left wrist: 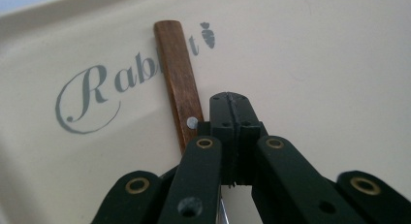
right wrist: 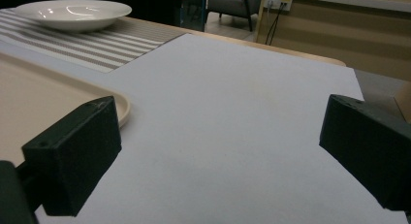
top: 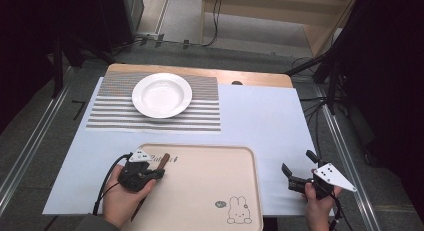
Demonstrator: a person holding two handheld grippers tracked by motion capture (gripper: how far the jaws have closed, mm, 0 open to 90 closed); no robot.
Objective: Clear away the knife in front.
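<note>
Black left gripper point(left wrist: 234, 118) jaws pressed together, empty; brown wooden utensil handle point(left wrist: 179, 78) lies just beside its fingertips on beige rabbit tray point(top: 210, 191). Right gripper point(top: 298, 170) jaws spread wide, empty, above white sheet point(right wrist: 232, 117). Far beyond: white plate point(top: 161, 95) on striped placemat point(top: 105, 113).

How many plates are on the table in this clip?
1. A white plate sits on the striped placemat at the far left of the table, beyond the beige rabbit tray. None seems hidden.
</note>
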